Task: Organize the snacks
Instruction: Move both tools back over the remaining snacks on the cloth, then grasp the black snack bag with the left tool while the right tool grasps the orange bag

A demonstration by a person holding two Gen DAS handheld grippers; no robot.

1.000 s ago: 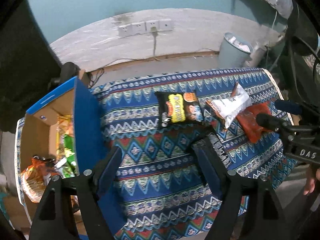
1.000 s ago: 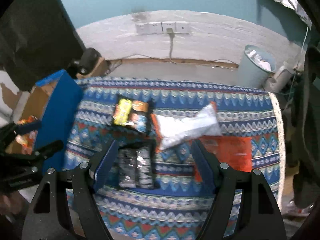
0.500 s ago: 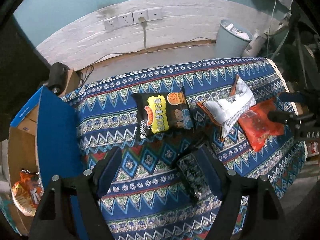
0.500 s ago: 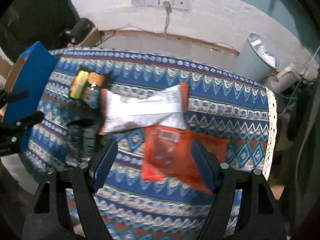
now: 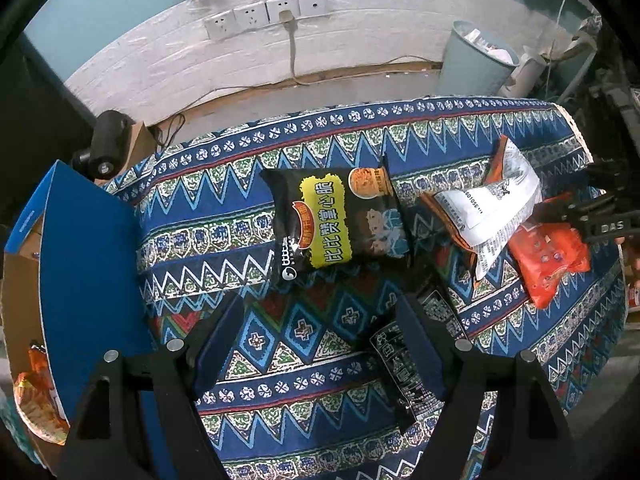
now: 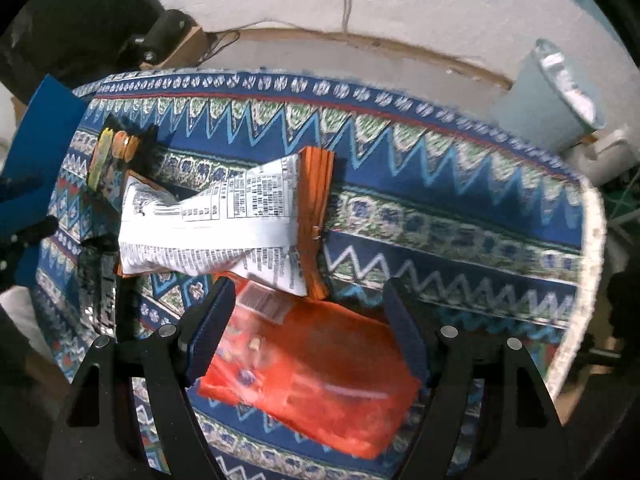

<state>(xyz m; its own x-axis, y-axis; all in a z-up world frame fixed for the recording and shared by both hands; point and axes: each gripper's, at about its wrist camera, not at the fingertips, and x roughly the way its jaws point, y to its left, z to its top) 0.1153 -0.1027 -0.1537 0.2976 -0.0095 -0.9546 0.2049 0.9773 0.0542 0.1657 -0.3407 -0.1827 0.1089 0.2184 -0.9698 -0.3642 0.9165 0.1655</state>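
**Ana:** Through the left wrist camera, what lies on the patterned cloth [image 5: 256,216]?

**Ben:** 4 packets. A black bag [image 5: 340,220] with a yellow label sits mid-table. Right of it lies a white bag [image 5: 492,216] with orange ends, and its near right edge overlaps an orange packet [image 5: 548,260] close to the table's right edge. A dark packet [image 5: 404,360] lies nearest, partly behind the right finger of the left gripper [image 5: 320,344].

**Ana:** And that gripper?

**Ben:** Released, fingers spread wide over bare cloth, nothing between them. A blue box flap [image 5: 88,264] stands at the left, with another orange snack bag [image 5: 36,396] inside the carton [image 5: 16,288] beyond it. The right gripper [image 5: 600,216] shows at the far right edge, above the orange packet.

**Ana:** Anything past the table?

**Ben:** A pale bin [image 5: 476,60] on the floor and a row of wall sockets [image 5: 264,16].

**Ana:** Now the right wrist camera?

**Ben:** The right gripper [image 6: 308,328] is spread apart too, gripping nothing. The orange packet [image 6: 320,376] lies on the cloth [image 6: 440,216] between and below its fingers; I cannot tell if they touch it. The white bag [image 6: 224,232] lies just beyond, overlapping the packet's far edge. The black bag [image 6: 116,156] is at far left, the dark packet [image 6: 98,280] at left, blurred. The bin [image 6: 548,108] stands past the far right corner.
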